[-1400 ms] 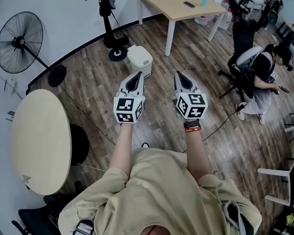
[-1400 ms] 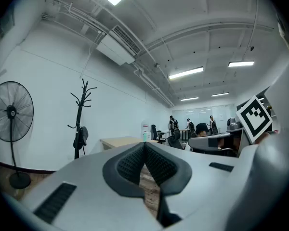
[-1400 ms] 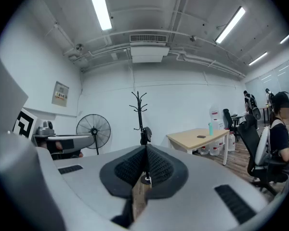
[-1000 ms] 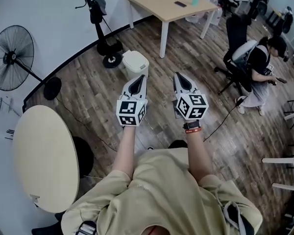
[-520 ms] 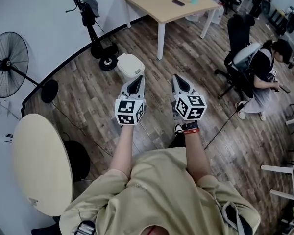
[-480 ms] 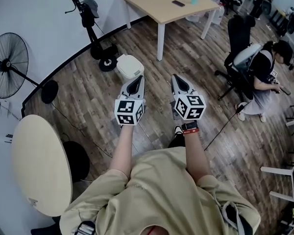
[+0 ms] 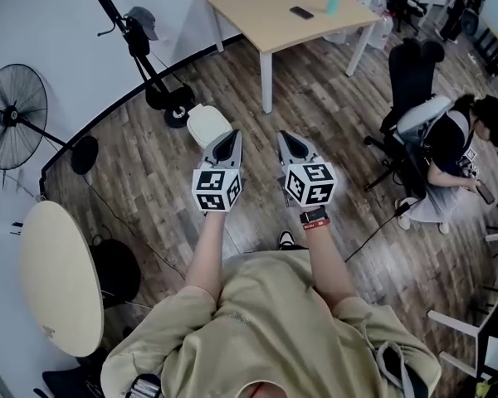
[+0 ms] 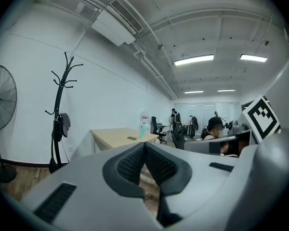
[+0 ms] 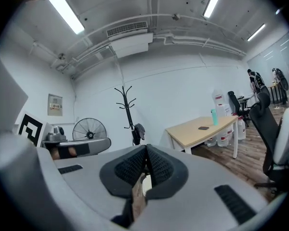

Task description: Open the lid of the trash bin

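Holding: nothing in either gripper.
Left gripper: jaws together, empty.
Right gripper: jaws together, empty.
Bin: on floor, just beyond Left gripper's tip, near coat stand; lid seemingly down.

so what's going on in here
A person holds out a left hand-held gripper and a right hand-held gripper, both with jaws together and empty. The small white trash bin stands shut on the wood floor, just beyond the left one. Nothing touches it yet.
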Tool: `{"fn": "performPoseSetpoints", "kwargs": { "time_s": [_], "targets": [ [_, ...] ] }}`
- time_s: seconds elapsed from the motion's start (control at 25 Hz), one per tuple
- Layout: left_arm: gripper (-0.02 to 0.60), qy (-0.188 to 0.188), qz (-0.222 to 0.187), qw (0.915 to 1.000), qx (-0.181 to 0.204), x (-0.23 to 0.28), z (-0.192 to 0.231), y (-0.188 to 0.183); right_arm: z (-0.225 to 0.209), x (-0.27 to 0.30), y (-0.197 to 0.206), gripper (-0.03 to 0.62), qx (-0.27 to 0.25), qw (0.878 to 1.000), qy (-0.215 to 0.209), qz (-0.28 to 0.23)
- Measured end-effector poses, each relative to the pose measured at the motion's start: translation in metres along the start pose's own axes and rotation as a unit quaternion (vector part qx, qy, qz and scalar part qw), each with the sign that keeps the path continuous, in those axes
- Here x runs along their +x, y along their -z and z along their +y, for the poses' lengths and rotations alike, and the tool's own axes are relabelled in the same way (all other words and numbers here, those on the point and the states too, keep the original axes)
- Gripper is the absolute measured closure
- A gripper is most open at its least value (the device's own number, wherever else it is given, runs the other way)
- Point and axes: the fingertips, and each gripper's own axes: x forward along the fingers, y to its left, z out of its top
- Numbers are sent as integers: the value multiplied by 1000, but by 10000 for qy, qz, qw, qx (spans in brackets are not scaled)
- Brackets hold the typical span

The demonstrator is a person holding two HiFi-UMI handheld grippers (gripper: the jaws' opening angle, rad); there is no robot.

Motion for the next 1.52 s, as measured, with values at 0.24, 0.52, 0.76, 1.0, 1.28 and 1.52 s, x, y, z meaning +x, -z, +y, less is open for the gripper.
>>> {"fn": "performPoseSetpoints", "kwargs": {
  "time_s": [0.24, 0.52, 0.76, 1.0, 1.28, 1.52],
  "targets": [
    [557, -471, 87, 9988, -72, 41, -16, -2, -52, 17, -16, 579, 33, 9990, -429, 106],
    [557, -1267, 227, 9913, -267, 28, 34, 12, -17, 78, 10, 579, 85, 9899, -1286, 592],
    [557, -1718, 119, 9841, -426, 7, 108, 25, 36, 145, 33, 579, -55, 9815, -1735, 811],
    [557, -1923, -78, 9797, -563, 8, 182, 21, 83, 211, 31, 579, -338, 9752, -1986, 914],
    [557, -1842, -168, 9811, -571, 28, 255, 25, 112, 277, 41, 579, -429, 9730, -1999, 1071],
    [557, -1908, -163, 9781, -809, 33, 294, 49, 106, 306, 67, 579, -446, 9720, -1839, 1394]
  ]
}}
